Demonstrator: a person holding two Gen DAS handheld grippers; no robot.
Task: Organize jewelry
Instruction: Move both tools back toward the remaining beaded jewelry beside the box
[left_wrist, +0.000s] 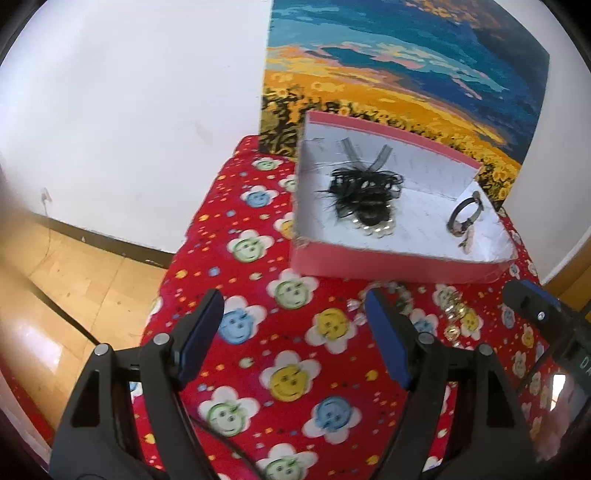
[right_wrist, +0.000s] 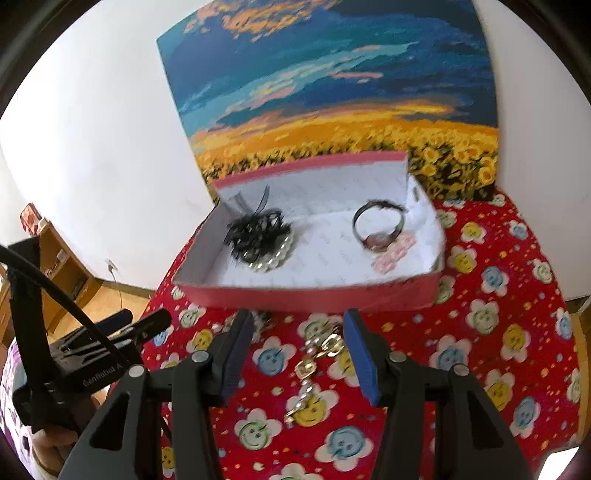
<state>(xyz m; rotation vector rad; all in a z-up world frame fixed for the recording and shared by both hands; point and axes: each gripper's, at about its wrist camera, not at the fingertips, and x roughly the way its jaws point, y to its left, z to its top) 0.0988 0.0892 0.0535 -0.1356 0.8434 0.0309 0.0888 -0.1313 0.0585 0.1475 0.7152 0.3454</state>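
A pink box (left_wrist: 388, 264) with a white inside stands on the red flower-patterned cloth (left_wrist: 280, 332). In it lie a black ribbon hair piece with pearls (left_wrist: 360, 195) and a dark-strapped watch (left_wrist: 463, 214). My left gripper (left_wrist: 293, 299) is open over bare cloth in front of the box. Clear beads (left_wrist: 400, 293) lie by its right finger. In the right wrist view the box (right_wrist: 310, 293), hair piece (right_wrist: 258, 236) and watch (right_wrist: 376, 225) show again. My right gripper (right_wrist: 297, 321) is open above a gold and pearl jewelry piece (right_wrist: 312, 363), which lies on the cloth between its fingers, untouched.
A sunflower-field painting (right_wrist: 332, 92) leans on the white wall behind the box. A pink flower-shaped item (right_wrist: 395, 254) lies by the watch. More gold jewelry (left_wrist: 456, 314) lies right of the left gripper. The cloth's left edge drops to a wooden floor (left_wrist: 74, 280).
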